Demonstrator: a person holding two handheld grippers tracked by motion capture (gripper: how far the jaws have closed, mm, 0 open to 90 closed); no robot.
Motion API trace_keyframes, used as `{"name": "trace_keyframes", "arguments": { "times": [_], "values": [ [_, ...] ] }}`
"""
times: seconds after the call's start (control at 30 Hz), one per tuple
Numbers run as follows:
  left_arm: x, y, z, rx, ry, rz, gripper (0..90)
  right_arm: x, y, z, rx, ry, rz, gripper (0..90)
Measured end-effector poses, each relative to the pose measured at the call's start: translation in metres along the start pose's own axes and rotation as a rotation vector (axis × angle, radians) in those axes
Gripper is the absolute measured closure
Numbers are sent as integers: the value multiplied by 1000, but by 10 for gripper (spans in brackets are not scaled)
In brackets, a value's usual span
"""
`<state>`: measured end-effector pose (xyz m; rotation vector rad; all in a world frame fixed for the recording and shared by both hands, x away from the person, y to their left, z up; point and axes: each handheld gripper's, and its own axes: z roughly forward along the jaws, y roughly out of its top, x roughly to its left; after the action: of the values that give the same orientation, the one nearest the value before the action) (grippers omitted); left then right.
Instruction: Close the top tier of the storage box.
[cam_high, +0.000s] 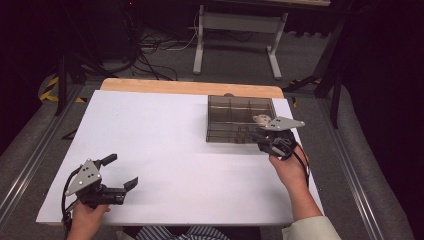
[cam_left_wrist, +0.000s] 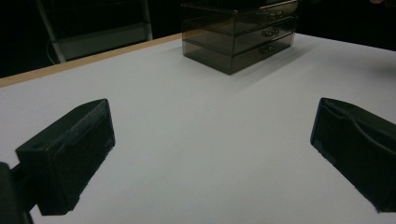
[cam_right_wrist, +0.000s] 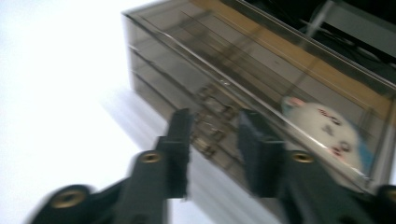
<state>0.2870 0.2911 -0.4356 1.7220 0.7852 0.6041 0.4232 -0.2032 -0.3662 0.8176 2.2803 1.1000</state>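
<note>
The high view looks forward and down over the whole white tabletop (cam_high: 165, 150) from the near side. The left gripper view sits low, facing the far drawer box (cam_left_wrist: 238, 35); the right gripper view sees the same box (cam_right_wrist: 243, 88) from close up.

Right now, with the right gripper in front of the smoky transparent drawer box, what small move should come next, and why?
Probably ease the right gripper forward onto a metal drawer handle of the smoky transparent drawer box and close. Its jaws stand apart with nothing between them, just short of the handles; a white plush toy lies inside.
</note>
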Motion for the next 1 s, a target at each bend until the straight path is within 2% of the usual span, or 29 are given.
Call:
{"name": "trace_keyframes", "arguments": {
  "times": [0.03,0.07,0.1,0.23,0.27,0.33,0.53,0.57,0.63,0.8,0.83,0.93,1.0],
  "values": [
    [0,0,0,-2,0,-5,7,3,-2,-4,-15,16,8,421],
    [0,0,0,-2,0,-5,7,4,-3,-5,-22,27,4,371],
    [0,0,0,-2,1,1,7,4,-3,-5,-22,27,4,371],
    [-1,0,0,0,-1,2,7,11,-7,-11,-41,66,11,151],
    [0,0,0,-1,2,3,7,14,-9,-14,-64,85,12,74],
    [-1,0,0,-3,2,-8,7,17,-11,-16,-93,99,16,15],
    [-1,0,0,0,-1,4,7,25,-20,-20,-131,136,10,0],
    [-1,0,0,-3,1,3,7,27,-24,-23,-157,149,23,0],
    [-1,0,0,-3,1,1,7,29,-29,-24,-173,166,31,0],
    [-2,0,0,-2,-2,-1,7,33,-36,-25,-184,173,24,0],
    [-1,0,-1,-1,-1,2,7,35,-41,-25,-188,192,36,0],
    [-1,0,0,-6,-1,5,7,38,-47,-25,-202,205,37,0],
    [-2,0,0,-2,-3,-1,7,40,-50,-24,-193,200,28,0]
  ]
}}
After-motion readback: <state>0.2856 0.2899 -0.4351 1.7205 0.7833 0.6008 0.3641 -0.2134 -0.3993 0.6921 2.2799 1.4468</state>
